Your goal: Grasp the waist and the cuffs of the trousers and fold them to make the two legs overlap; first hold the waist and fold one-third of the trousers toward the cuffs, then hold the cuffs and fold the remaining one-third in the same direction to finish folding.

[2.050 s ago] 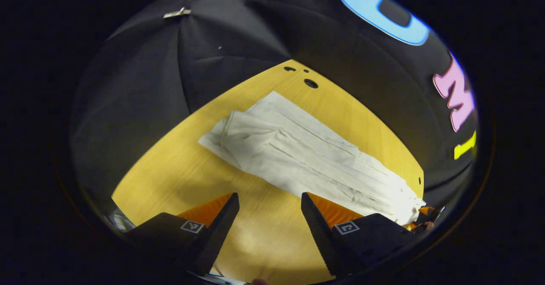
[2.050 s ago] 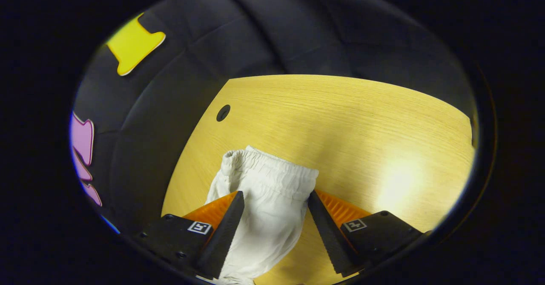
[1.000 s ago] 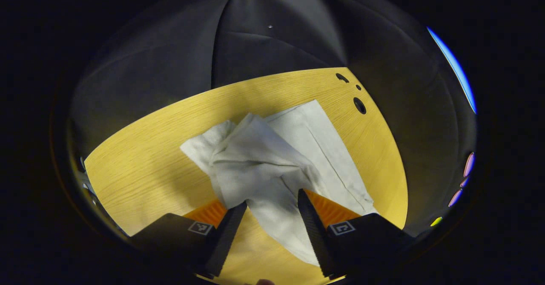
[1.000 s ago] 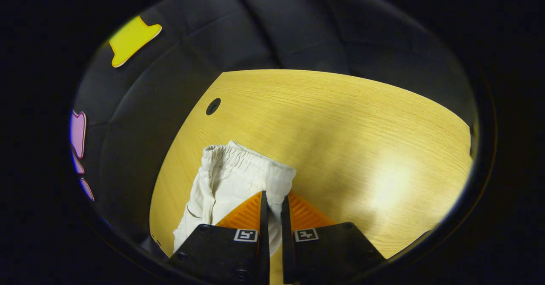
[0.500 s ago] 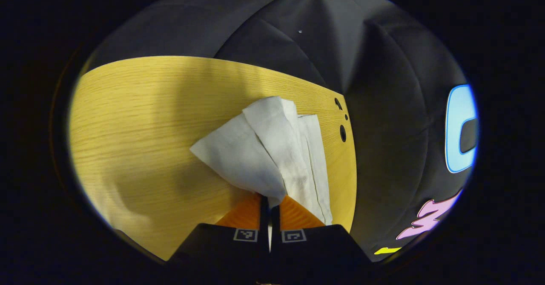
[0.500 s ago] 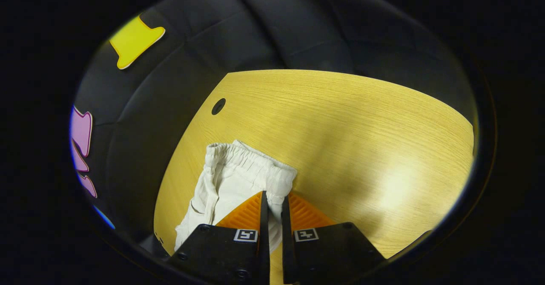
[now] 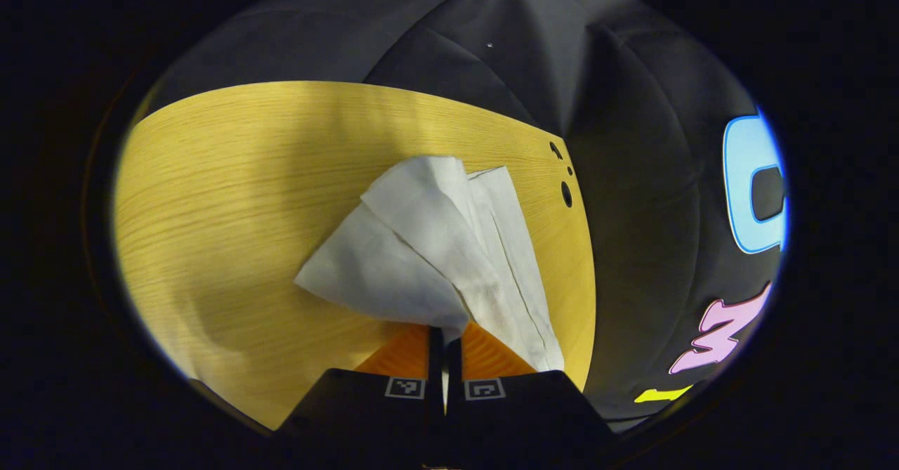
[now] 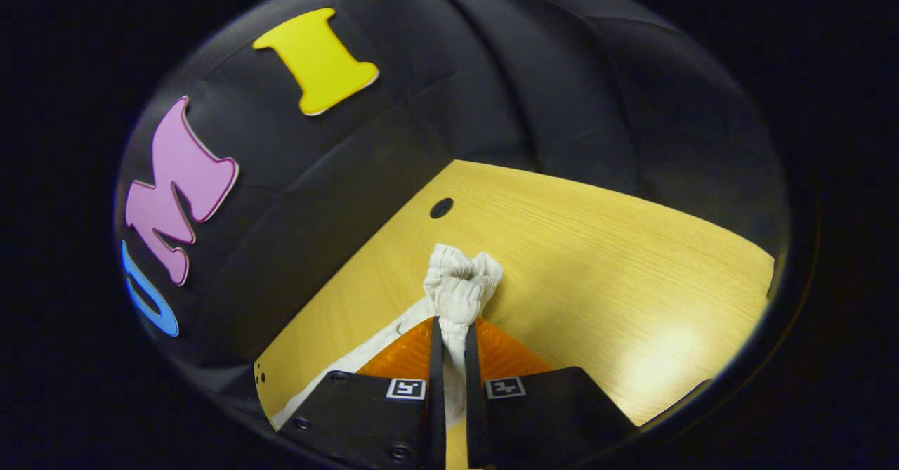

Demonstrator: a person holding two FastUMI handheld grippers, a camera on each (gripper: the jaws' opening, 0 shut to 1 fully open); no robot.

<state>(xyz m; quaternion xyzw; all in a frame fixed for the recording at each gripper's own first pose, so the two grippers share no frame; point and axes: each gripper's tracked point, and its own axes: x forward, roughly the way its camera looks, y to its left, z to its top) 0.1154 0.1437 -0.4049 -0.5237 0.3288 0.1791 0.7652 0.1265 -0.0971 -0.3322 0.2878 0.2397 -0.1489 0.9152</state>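
White cloth is pinched at both ends: the left gripper is clamped on the cuffs, which fan toward 12 o'clock over the wooden table; the right gripper is clamped on the bunched waist, standing up at 12 o'clock. Judged step: laying leg over leg. Next, both ends should travel sideways together, keeping the trousers taut.

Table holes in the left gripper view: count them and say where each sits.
3, clustered near the table's far right corner beside the trousers: a large one, a tiny one, an elongated one. Cloth may hide others.
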